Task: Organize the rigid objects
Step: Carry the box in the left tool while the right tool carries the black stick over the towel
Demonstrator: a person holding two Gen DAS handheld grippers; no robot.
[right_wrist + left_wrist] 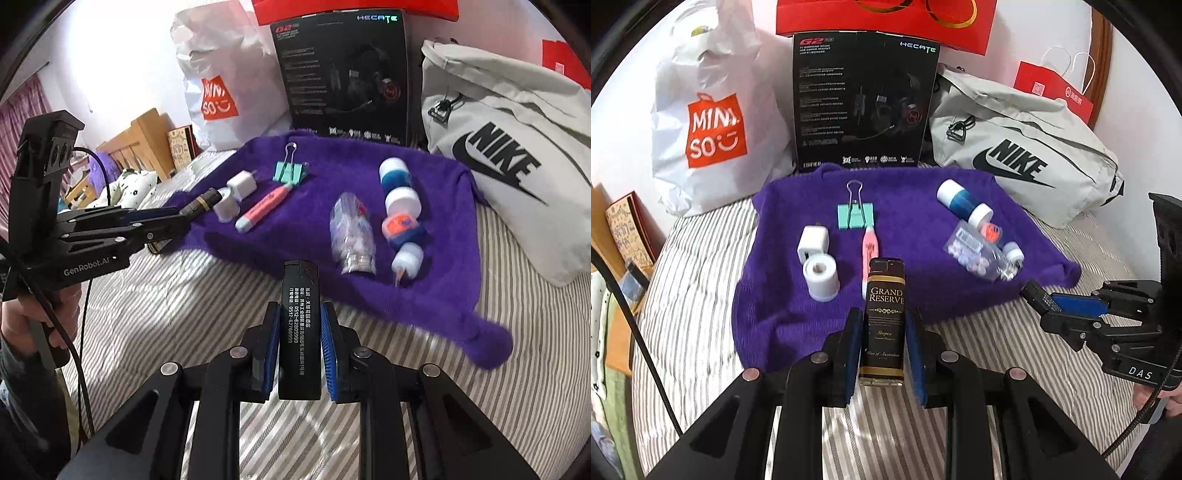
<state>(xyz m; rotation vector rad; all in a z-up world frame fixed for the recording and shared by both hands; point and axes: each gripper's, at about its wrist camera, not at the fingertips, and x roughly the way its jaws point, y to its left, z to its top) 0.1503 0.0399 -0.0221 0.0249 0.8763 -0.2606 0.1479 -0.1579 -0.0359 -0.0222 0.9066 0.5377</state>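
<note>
Left gripper clamps a brown lighter; right gripper clamps a black lighter, both above bare striped bedding at lower frame, near the purple towel's front edge.

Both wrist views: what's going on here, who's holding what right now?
A person holds a gripper in each hand over a striped bed. The left gripper is shut on a brown Grand Reserve lighter; the right gripper is shut on a black lighter. On the purple towel lie a charger plug, white roll, binder clip, pink pen, clear packet and blue-and-white bottles.
</note>
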